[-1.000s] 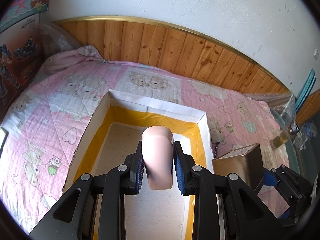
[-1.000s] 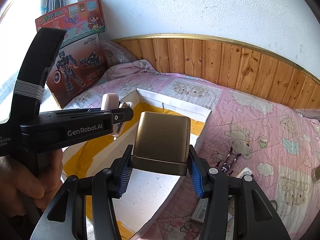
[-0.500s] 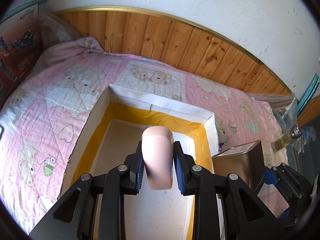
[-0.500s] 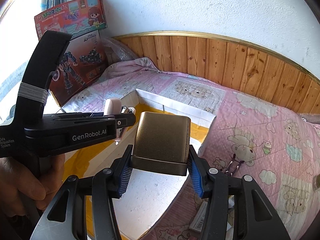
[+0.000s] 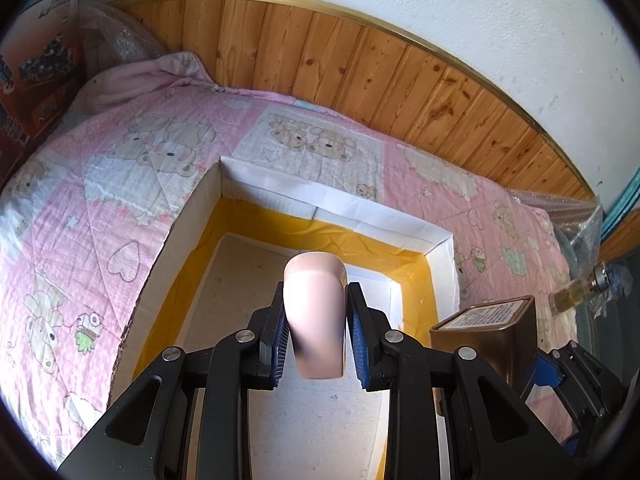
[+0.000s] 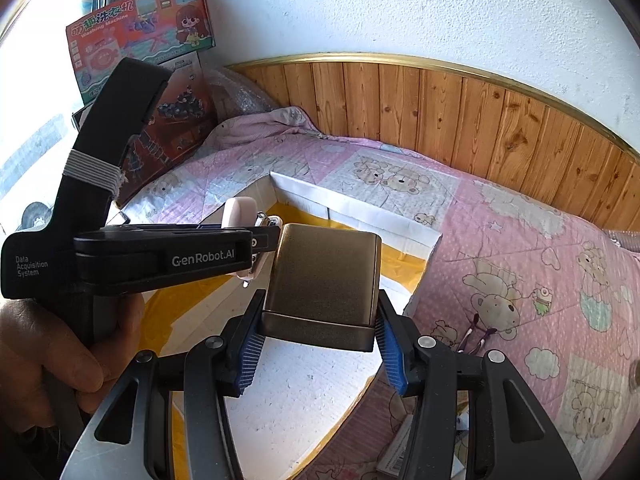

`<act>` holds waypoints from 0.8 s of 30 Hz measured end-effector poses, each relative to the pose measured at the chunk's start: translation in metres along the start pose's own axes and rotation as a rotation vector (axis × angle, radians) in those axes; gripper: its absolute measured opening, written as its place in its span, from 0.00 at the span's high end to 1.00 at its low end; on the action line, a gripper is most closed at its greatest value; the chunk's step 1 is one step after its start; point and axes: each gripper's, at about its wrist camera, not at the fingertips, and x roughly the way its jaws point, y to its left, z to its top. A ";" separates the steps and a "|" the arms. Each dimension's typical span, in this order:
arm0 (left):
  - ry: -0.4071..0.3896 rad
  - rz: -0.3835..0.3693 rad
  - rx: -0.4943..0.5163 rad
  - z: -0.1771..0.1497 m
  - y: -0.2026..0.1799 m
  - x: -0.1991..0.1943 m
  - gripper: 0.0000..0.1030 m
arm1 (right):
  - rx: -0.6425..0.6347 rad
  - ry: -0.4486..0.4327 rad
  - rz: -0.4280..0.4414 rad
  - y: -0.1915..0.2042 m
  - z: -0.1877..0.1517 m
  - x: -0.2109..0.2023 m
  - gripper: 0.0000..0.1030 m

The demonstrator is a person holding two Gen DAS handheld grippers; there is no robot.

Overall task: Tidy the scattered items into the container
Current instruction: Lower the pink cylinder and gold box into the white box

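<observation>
An open cardboard box sits on a pink quilted bed. Above it, the left tool clamps a pale pink bottle; the right tool clamps a bronze tin. Neither is released yet; small items lie beside the box.

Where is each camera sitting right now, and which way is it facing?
Left wrist: on the left gripper, facing down into the box; its fingers clamp a pink item; the right gripper shows at the right edge.
Right wrist: on the right gripper, clamping a gold tin over the box's right side; the hand holding the left gripper shows.
Shared: box, both held items, pink quilt, wooden headboard.
</observation>
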 end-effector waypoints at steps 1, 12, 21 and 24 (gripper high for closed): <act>0.001 0.003 -0.003 0.001 0.001 0.001 0.73 | -0.002 0.001 0.000 0.000 0.001 0.001 0.49; 0.009 0.016 -0.015 0.008 0.000 0.012 0.73 | -0.033 0.022 -0.005 -0.002 0.007 0.015 0.49; 0.030 0.013 -0.034 0.014 0.006 0.023 0.73 | -0.077 0.043 -0.005 0.001 0.013 0.023 0.49; 0.038 0.008 -0.035 0.015 0.007 0.027 0.73 | -0.089 0.049 -0.002 0.001 0.015 0.025 0.49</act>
